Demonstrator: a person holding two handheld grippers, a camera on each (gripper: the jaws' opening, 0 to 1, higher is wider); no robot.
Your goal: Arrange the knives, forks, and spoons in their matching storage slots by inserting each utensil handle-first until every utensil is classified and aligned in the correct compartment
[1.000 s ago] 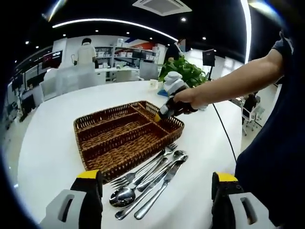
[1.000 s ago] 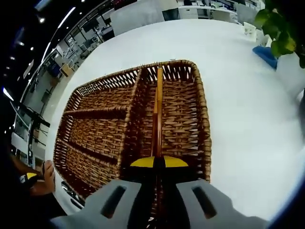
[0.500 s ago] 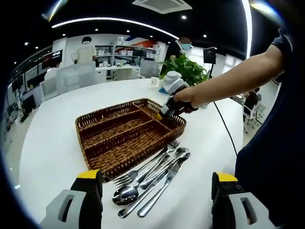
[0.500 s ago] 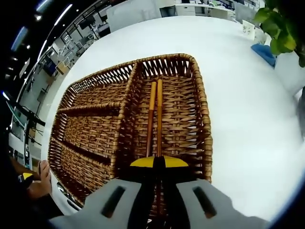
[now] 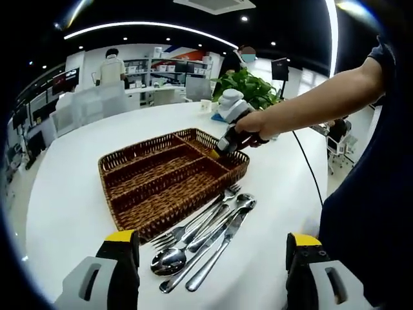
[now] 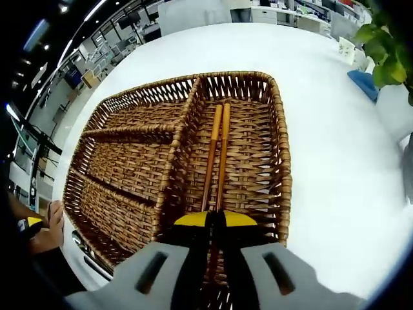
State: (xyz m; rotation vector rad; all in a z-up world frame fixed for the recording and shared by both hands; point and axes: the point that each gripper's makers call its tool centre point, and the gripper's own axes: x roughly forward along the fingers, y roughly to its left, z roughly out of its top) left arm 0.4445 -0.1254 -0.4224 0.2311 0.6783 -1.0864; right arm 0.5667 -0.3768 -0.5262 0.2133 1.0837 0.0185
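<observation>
Right tool [image 6: 216,223], jaws closed on a pair of chopsticks [image 6: 216,152] lying in the basket's [image 6: 284,181] end slot, could drag them out if lifted unopened, while the open left tool [image 5: 210,255] hovers empty above cutlery [image 5: 203,236] on the table [image 5: 64,194].

A brown wicker cutlery basket [image 5: 169,184] with several long compartments sits on a white round table [image 5: 71,187]. Just beside its near edge lies a loose bunch of steel cutlery — forks [image 5: 197,223], a spoon [image 5: 169,258] and a knife [image 5: 216,255] — lying side by side at a slant. The left gripper [image 5: 211,274] hangs above the table with its yellow-tipped jaws wide apart. At the basket's far corner a person's hand [image 5: 248,126] holds the right gripper [image 5: 222,145] down over the rim. A green plant [image 5: 248,90] stands behind.
</observation>
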